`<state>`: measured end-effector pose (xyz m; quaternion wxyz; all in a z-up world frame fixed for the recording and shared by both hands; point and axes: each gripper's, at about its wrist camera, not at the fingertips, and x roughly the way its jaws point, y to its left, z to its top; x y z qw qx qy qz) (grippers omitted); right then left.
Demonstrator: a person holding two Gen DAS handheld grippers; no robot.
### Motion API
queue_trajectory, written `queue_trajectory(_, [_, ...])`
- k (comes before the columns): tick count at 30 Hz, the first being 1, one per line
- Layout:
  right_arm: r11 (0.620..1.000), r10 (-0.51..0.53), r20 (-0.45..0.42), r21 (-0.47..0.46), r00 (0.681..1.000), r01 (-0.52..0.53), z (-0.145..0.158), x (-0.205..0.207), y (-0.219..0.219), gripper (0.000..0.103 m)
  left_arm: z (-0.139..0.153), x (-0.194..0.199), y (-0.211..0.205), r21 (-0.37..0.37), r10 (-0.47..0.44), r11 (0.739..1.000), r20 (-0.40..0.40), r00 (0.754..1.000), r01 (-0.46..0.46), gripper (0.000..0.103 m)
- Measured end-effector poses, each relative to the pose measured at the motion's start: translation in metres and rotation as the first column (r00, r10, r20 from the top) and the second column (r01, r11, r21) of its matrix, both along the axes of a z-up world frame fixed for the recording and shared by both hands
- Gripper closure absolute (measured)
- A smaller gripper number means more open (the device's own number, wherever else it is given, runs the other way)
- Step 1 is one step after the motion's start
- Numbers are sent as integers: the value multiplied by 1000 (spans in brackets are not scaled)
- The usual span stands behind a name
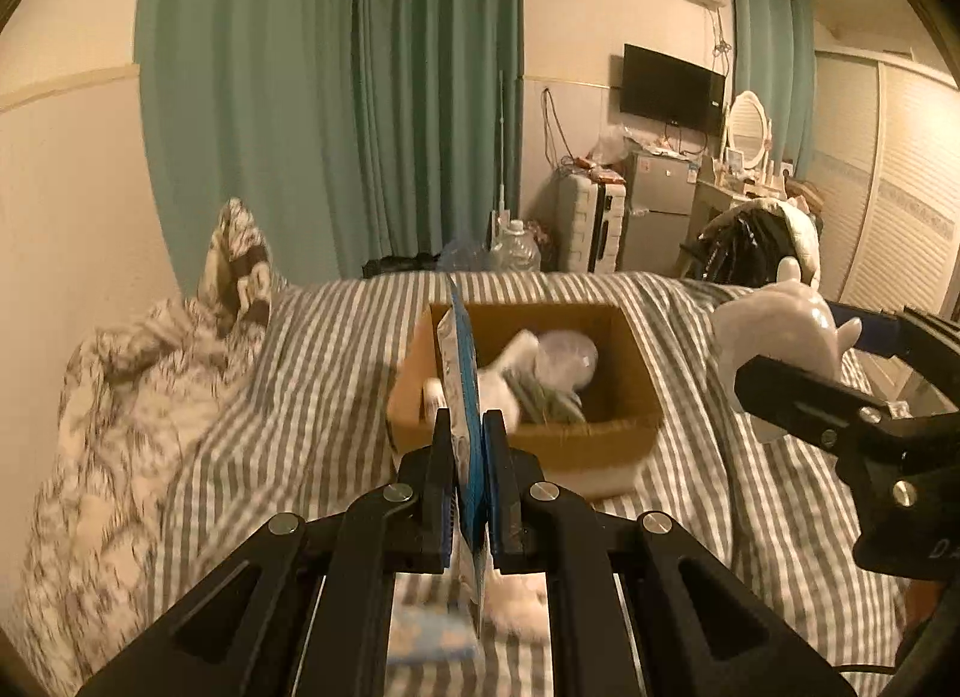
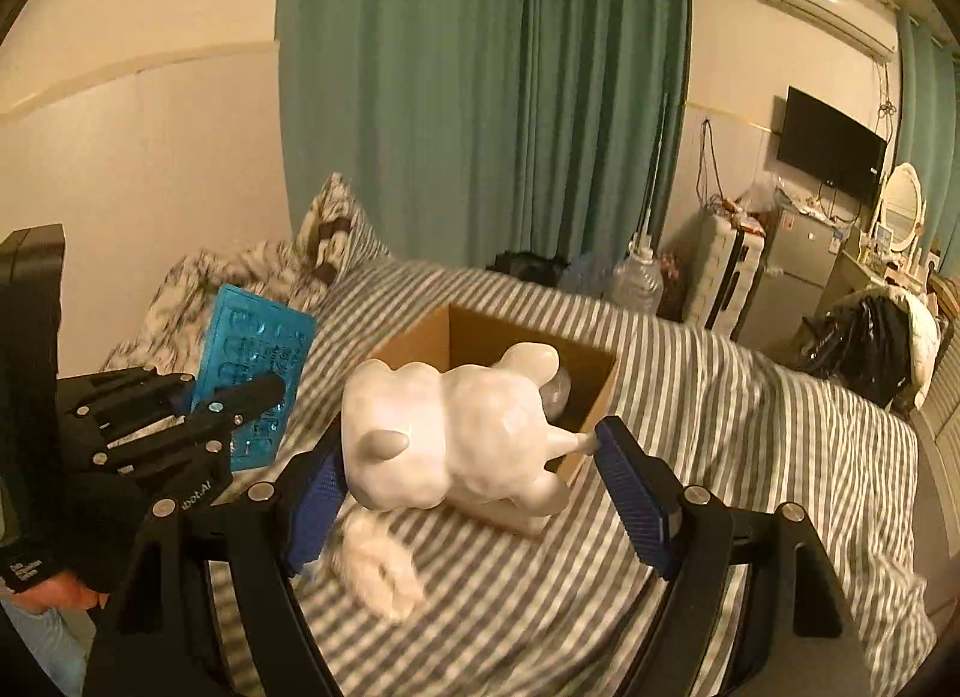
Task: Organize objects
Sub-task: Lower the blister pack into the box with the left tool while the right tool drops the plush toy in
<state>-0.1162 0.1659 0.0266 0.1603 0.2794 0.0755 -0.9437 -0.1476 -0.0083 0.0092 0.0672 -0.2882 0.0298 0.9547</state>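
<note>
An open cardboard box (image 1: pixel 594 433) sits on the striped bed; it also shows in the right wrist view (image 2: pixel 414 346). Inside lie a white soft toy, a clear round thing (image 1: pixel 567 358) and greenish items. My left gripper (image 1: pixel 465 427) is shut on a flat blue blister pack (image 1: pixel 465 373), held upright in front of the box; the pack (image 2: pixel 255 361) also shows in the right wrist view. My right gripper (image 2: pixel 474 445) is shut on a white glossy animal figurine (image 2: pixel 462 427), held above the box's near edge. The figurine (image 1: pixel 780 331) shows right of the box.
A white fluffy item (image 2: pixel 378 571) and a pale blue packet (image 1: pixel 429 631) lie on the striped sheet (image 2: pixel 720 397) near me. A crumpled patterned quilt (image 1: pixel 138 397) lies left. Beyond the bed stand water jugs (image 1: pixel 516 250), a suitcase, a small fridge (image 1: pixel 660 211) and a chair with clothes.
</note>
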Motion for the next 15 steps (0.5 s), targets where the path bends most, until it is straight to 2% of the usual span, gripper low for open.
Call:
queue_trajectory(7, [1000,-22,4,-16,1000,22,4,-65,0,24,5,-62,9,-28,-14,1000,9,1000,15,95])
queue_trajectory(15, [999,-51,55,22,997,49,-24,-140,-1,24,-22,-134,18,-9,-56,998,79,995,57,95])
